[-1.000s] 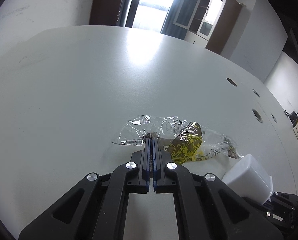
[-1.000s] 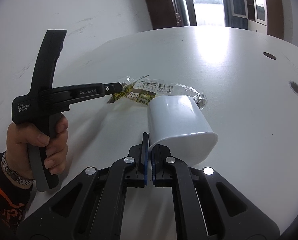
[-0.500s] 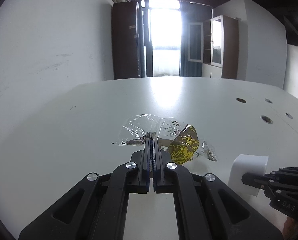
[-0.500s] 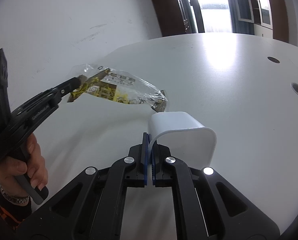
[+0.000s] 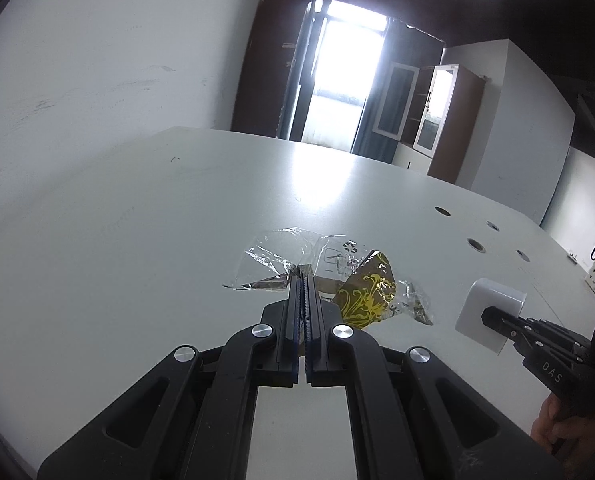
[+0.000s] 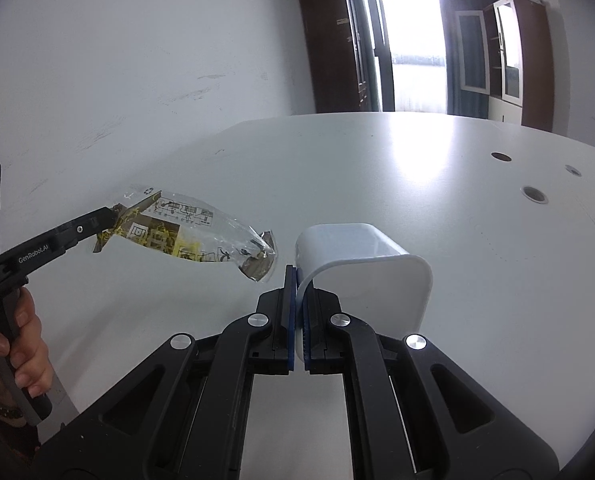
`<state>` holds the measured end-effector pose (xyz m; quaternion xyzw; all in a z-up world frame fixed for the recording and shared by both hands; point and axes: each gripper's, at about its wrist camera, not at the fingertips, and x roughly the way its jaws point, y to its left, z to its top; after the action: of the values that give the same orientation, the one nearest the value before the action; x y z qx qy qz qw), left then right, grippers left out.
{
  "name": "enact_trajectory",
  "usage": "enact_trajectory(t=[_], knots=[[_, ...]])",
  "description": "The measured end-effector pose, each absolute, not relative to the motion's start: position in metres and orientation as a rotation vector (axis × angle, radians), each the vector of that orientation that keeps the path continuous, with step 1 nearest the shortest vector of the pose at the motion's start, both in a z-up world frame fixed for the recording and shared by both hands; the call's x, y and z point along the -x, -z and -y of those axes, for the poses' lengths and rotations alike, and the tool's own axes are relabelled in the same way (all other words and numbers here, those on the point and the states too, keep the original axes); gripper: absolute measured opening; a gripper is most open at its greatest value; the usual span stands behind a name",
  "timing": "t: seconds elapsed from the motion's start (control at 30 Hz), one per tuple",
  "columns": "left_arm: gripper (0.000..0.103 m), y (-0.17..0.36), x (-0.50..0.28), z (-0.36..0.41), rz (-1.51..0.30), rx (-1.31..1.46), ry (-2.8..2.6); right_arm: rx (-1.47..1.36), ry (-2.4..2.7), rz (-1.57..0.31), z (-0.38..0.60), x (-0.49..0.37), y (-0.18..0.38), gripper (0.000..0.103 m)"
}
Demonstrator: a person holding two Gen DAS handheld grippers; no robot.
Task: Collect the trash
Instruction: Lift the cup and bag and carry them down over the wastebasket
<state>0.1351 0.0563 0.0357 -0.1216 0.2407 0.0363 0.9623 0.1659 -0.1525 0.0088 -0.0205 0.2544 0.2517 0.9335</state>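
Hanging above the white table [image 6: 437, 208], the crinkled clear-and-yellow wrapper [image 6: 185, 236] was held by 1 end, its long axis running from the left gripper [image 6: 111, 216] toward the white bin [image 6: 361, 264]. The left jaws were clamped on the wrapper, the tool gripped in a hand [image 6: 21, 344] at the left edge. The right gripper [image 6: 296, 280] was pinched shut on the bin's rim, the bin tipped on its side, mouth toward the camera.

light: blown-out window [image 5: 339, 76] | glare: table [image 6: 417, 152] | edges: fisheye-warped, dark | focus: sharp
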Motion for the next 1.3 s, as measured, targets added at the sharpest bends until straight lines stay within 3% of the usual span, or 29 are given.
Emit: enact_trajectory(t=[0.7, 1.07, 1.3], knots=[[0.001, 0.001, 0.043, -0.067, -0.469, 0.266, -0.04, -0.005, -0.504, -0.472, 0.193, 0.014, 0.029, 0.002], [0.001, 0.028, 0.094, -0.027, -0.55, 0.112, 0.05, -0.007, -0.587, -0.579, 0.2, 0.059, 0.054, 0.002], [0.001, 0.077, 0.091, -0.019, -0.684, 0.131, 0.07, 0.003, -0.601, -0.654, 0.207, 0.075, 0.092, 0.002]])
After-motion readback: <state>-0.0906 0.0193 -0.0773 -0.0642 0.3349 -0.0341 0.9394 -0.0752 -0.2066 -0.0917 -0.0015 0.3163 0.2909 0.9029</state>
